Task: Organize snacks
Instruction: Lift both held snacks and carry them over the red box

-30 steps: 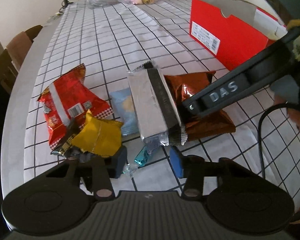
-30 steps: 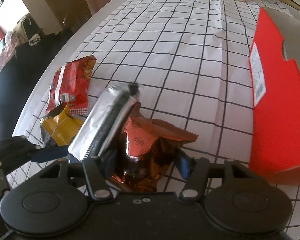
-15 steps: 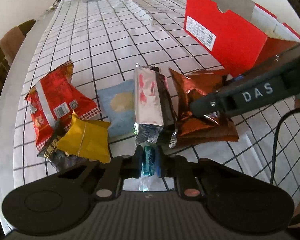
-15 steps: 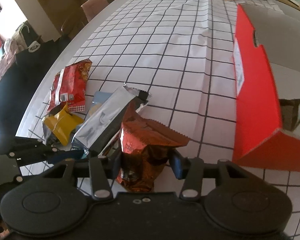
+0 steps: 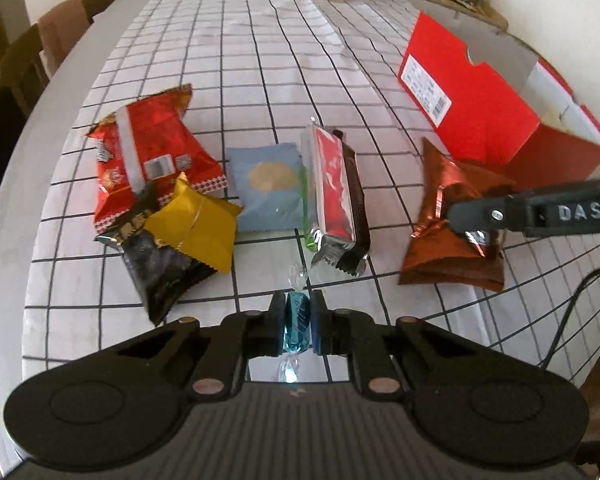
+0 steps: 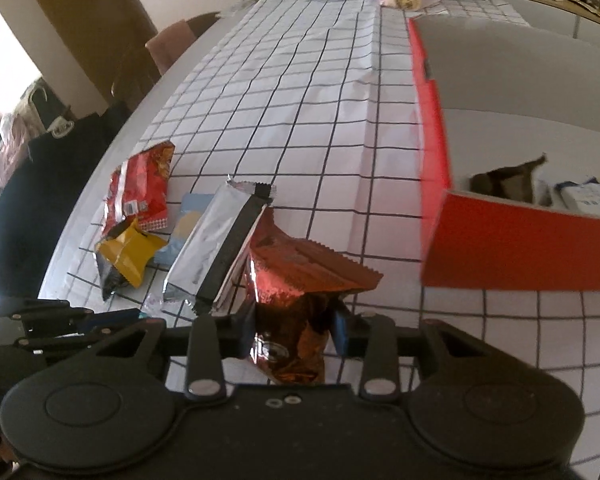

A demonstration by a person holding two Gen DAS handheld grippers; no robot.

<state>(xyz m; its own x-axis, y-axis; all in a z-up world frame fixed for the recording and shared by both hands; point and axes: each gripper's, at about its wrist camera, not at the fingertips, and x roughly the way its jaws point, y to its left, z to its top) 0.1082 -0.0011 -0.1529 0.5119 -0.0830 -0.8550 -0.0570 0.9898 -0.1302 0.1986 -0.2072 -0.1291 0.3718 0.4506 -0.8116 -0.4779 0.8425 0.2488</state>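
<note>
Now that both sets of jaws have closed, I log: left gripper (image 5: 298, 328) clamped on blue candy (image 5: 297, 326); right gripper (image 6: 294, 330) clamped on copper packet (image 6: 296, 300), lifted beside red box (image 6: 500, 256); boxing next, I judge.

only clear text: "das", pale letters on the black arm of the right gripper (image 5: 476, 222), seen in left wrist view. red box (image 5: 466, 100) has a white label w/ barcode, print too small to read. red bag (image 5: 148, 152) has a barcode patch, also unreadable. other wrappers: nothing legible.
</note>
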